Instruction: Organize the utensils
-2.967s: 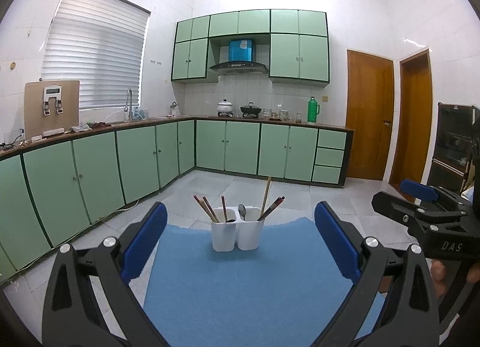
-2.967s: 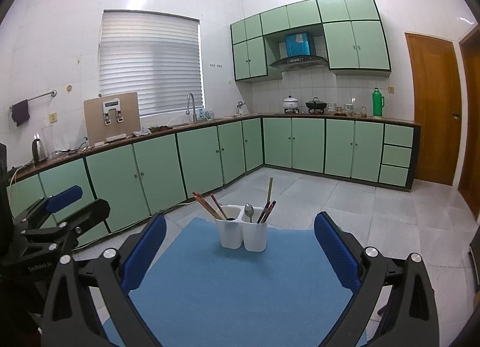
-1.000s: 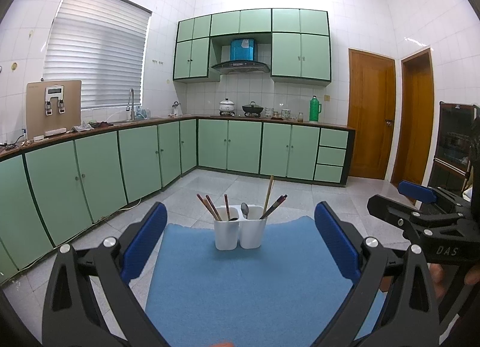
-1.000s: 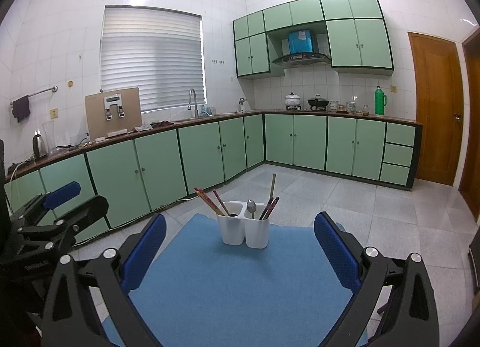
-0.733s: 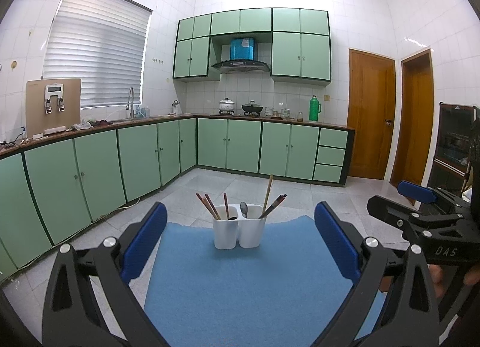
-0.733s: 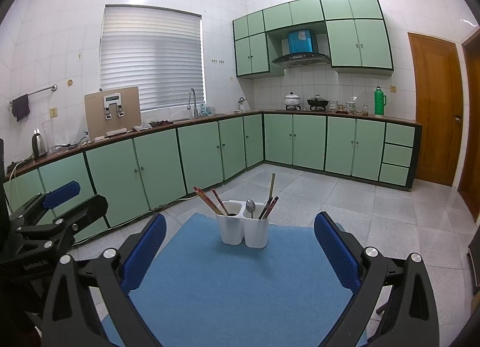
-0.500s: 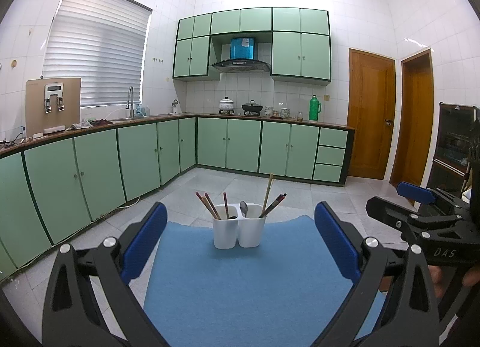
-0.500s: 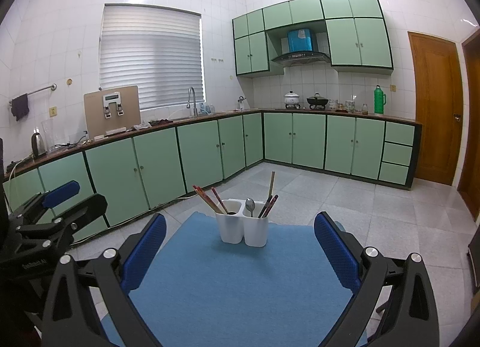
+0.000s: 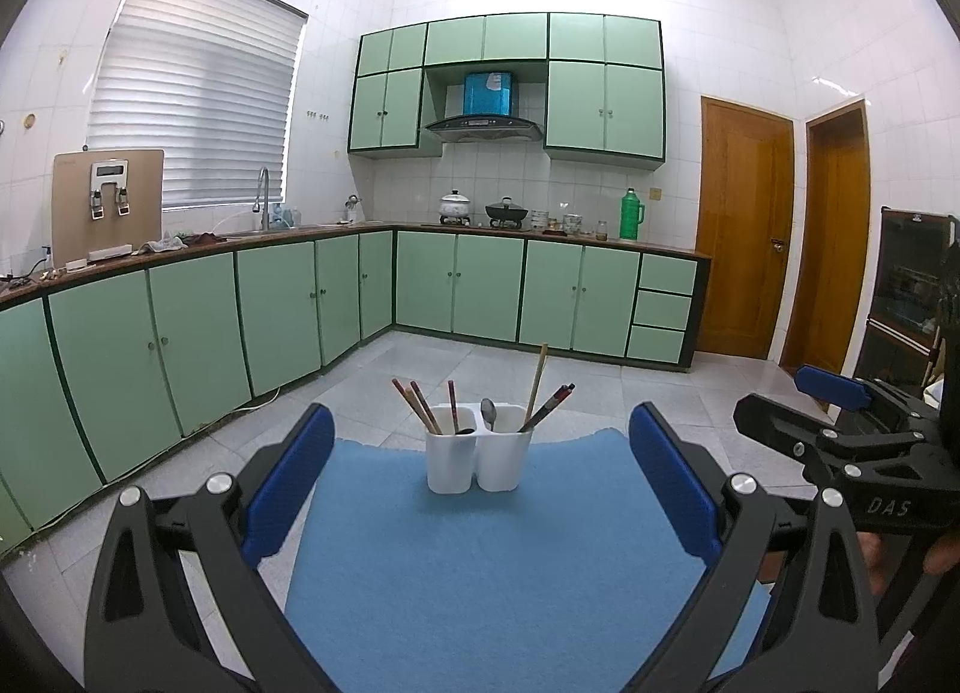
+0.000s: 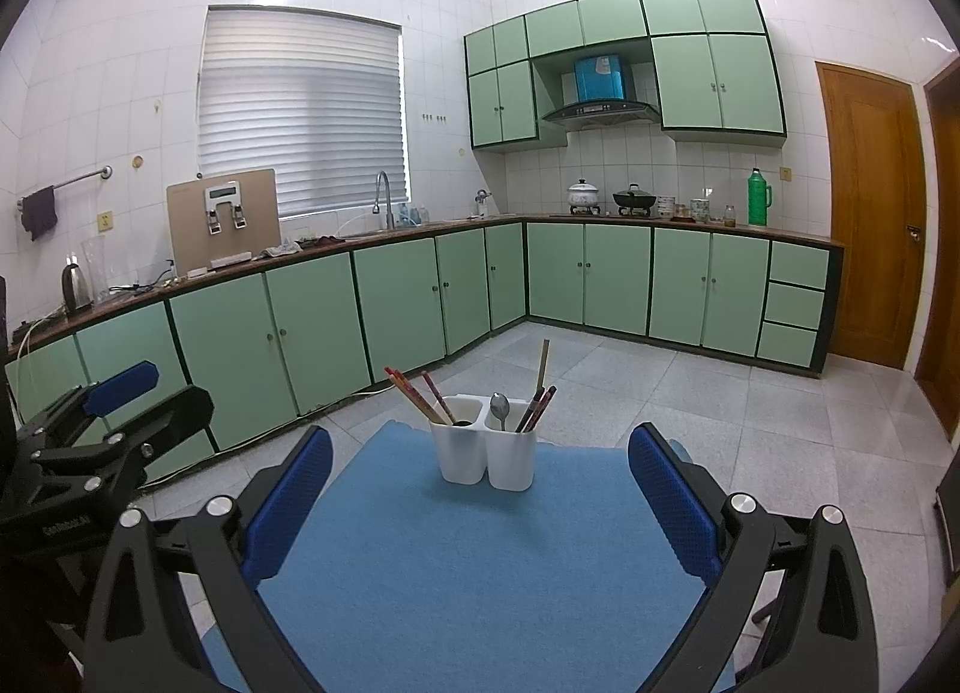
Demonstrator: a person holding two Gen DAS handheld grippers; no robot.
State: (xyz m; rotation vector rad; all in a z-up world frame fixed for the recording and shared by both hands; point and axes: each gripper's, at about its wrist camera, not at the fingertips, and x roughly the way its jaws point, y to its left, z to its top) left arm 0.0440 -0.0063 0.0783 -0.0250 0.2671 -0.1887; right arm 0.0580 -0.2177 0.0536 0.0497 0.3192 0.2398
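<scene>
- Left wrist view shows a white two-cup utensil holder [image 9: 479,456] standing upright near the far edge of a blue mat [image 9: 480,561] that covers the table.
- Its left cup holds several reddish-brown chopsticks [image 9: 414,405], fanned out and leaning left.
- Its right cup holds a metal spoon [image 9: 489,412], one pale wooden chopstick [image 9: 537,384] standing tall, and a dark pair of chopsticks [image 9: 549,406] leaning right.
- No utensils lie loose on the mat in either view, so you appear to be either at the very start, with the two cups still mixed, or already finished. The pictures alone do not settle which.
- Your left claw [image 9: 480,483] is spread wide, its blue pads [image 9: 288,483] well apart on either side of the holder in the picture. It holds nothing and touches nothing.
- Your right claw [image 10: 480,504] is likewise spread wide and empty, hovering above the near part of the mat, well short of the holder.
- Each claw appears at the edge of the other's view, both clear of the holder and the table.
</scene>
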